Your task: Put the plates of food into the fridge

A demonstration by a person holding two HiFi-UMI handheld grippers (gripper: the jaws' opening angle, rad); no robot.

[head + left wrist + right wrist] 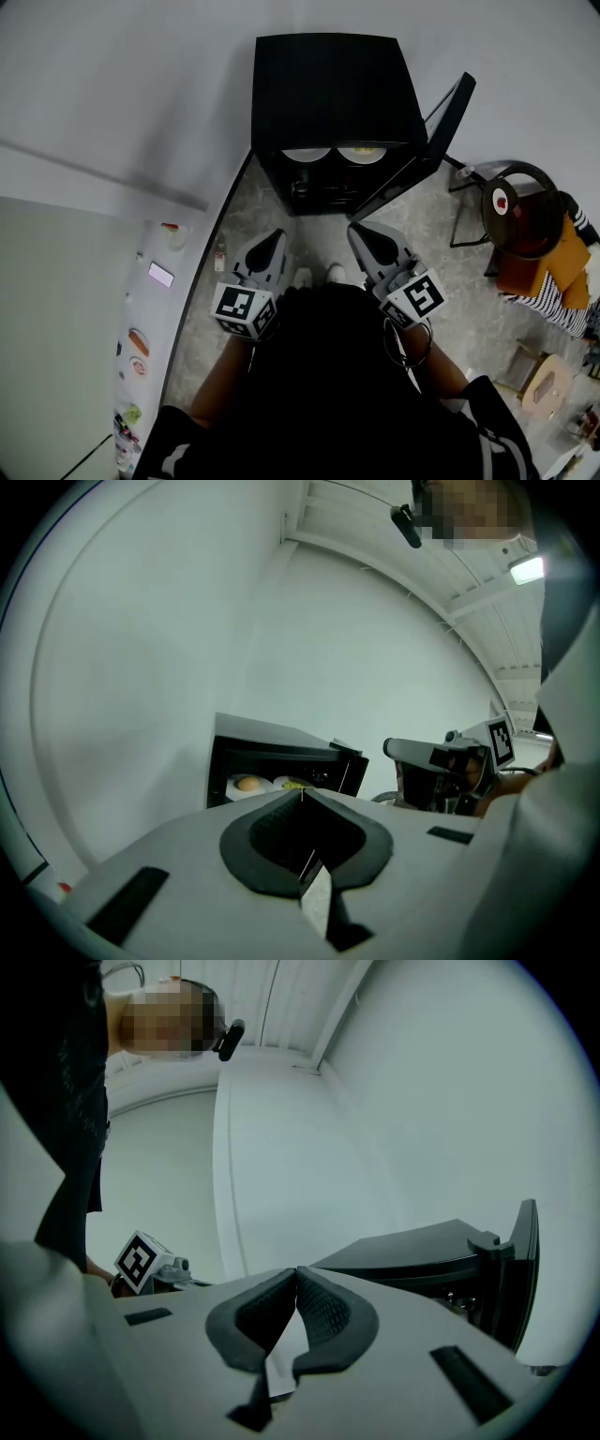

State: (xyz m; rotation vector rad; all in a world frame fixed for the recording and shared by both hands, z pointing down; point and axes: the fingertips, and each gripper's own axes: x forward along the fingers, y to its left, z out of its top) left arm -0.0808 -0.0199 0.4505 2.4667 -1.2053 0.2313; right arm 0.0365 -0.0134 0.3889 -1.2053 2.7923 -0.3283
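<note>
The fridge (328,94) stands on the floor at 12 o'clock from the person, its door (427,141) swung wide toward 1 o'clock. The round glass table (547,192) sits well apart from it at 3 o'clock. Both plates (307,155) (362,153) are already on the upper shelf, side by side, and they appear to lie close to its front lip. So the job looks nearly finished, with only the door left to shut, and most of the risk lies there. If a plate overhangs the lip, the closing door could strike it and shove or tip the food. A hard swing could also jolt both plates on the shelf. The left gripper (278,234) and right gripper (359,230) hover near the body, short of the fridge, at about 11 and 1 o'clock. Each one's fingers (267,832) are clenched tip to tip on nothing, as each gripper view shows. Clenched fingers offer only a narrow, smooth nose to push with. The right gripper, nearest the door, could slide off the thin door edge and leave it ajar. It could also skid inward toward the near plate. Nudging the plates deeper first would be safer, though a poke with clenched fingers might scrape a plate sideways into the other.
</note>
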